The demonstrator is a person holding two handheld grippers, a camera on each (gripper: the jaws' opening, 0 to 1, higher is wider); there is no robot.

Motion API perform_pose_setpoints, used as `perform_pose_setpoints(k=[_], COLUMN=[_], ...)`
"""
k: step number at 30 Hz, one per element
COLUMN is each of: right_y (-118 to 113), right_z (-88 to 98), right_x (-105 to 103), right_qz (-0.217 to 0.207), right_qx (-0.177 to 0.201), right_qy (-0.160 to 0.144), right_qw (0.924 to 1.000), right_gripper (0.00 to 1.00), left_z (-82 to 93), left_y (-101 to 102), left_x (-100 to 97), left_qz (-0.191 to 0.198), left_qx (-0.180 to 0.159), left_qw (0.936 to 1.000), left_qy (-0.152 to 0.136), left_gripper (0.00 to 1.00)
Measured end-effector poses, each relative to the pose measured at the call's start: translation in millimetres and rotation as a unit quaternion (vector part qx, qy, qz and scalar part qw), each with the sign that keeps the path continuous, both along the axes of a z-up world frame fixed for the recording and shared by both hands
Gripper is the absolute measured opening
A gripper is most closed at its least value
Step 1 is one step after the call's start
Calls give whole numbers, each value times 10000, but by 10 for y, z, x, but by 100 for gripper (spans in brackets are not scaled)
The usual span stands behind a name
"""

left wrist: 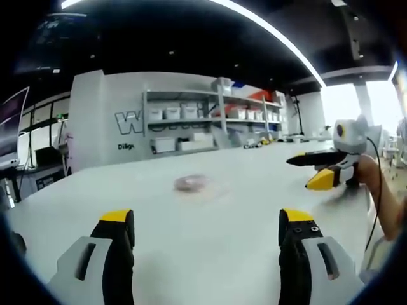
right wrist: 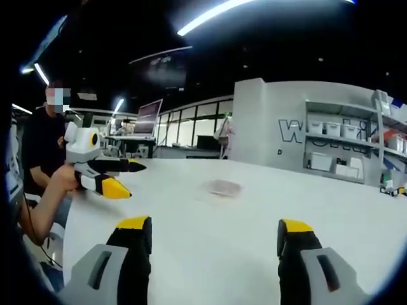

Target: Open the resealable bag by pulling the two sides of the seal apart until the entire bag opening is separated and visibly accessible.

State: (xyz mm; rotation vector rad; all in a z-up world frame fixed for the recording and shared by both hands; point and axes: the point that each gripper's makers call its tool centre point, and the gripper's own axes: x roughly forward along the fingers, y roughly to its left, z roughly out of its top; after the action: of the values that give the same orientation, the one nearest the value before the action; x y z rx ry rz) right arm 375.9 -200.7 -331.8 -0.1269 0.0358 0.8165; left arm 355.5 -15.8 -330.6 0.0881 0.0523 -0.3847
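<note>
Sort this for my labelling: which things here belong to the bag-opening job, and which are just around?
Job: resealable bag lying on the white table; left gripper, open; right gripper, open.
Around: shelving with bins; laptop.

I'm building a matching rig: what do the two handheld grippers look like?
Each gripper has grey bodies with black jaws tipped in yellow. The left gripper and right gripper look alike. Seen from the side, the right gripper trails a thin black cable, and the left gripper has the same yellow tips.
</note>
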Motion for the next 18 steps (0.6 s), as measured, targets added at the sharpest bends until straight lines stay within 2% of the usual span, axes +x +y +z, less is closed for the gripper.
perform_pose_setpoints(k=[10, 15, 18], right_y=[36, 102, 135], right_z=[142, 203, 205], right_x=[-44, -90, -114], right_qz=[142, 311, 396], right_qx=[520, 667, 683], right_qy=[1, -17, 77], right_qw=[9985, 9973, 9968], right_gripper=[92, 100, 100], left_z=[42, 40, 40], left_y=[23, 26, 25], left_x=[-1, -1, -1], left_qz=[-9, -41, -79], left_qx=[-154, -232, -296], left_qw=[9999, 9997, 9995], left_qy=[-66, -19, 14], left_gripper=[97, 98, 98])
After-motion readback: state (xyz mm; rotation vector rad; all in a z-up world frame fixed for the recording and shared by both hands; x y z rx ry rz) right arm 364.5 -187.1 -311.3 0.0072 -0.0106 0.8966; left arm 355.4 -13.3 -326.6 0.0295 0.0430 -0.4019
